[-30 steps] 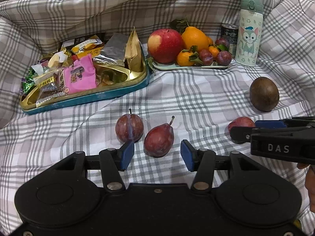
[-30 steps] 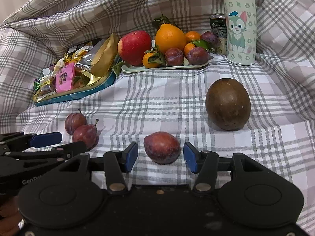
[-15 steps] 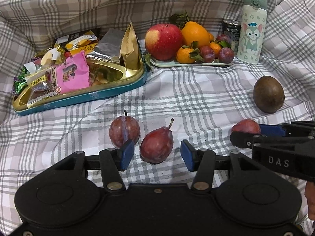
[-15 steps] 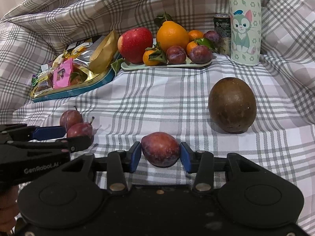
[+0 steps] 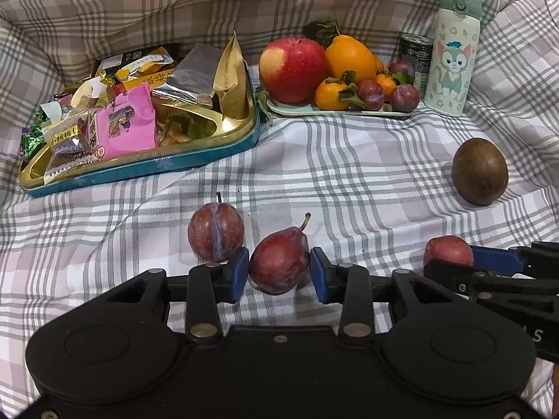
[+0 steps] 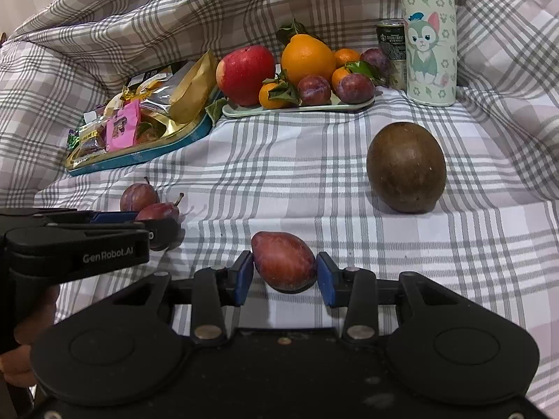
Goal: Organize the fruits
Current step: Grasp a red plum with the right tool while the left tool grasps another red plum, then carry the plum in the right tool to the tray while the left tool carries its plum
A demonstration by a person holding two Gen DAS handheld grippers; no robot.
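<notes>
Jaws just closed: pear (image 5: 279, 265) between blue pads (image 5: 240, 272).

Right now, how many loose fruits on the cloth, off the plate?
4: stemmed plum free, pear-shaped fruit in left hand-held gripper, plum in right hand-held gripper, brown fruit free.

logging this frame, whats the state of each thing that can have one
left claw: just closed, shut on the stemmed red pear-shaped fruit
right claw: just closed, shut on the oval red plum
round purple plum with stem: loose on the checked cloth
brown egg-shaped fruit: loose on the cloth
cat-print bottle: upright, lid shut
dark can: upright
gold snack tin: open, filled with packets
</notes>
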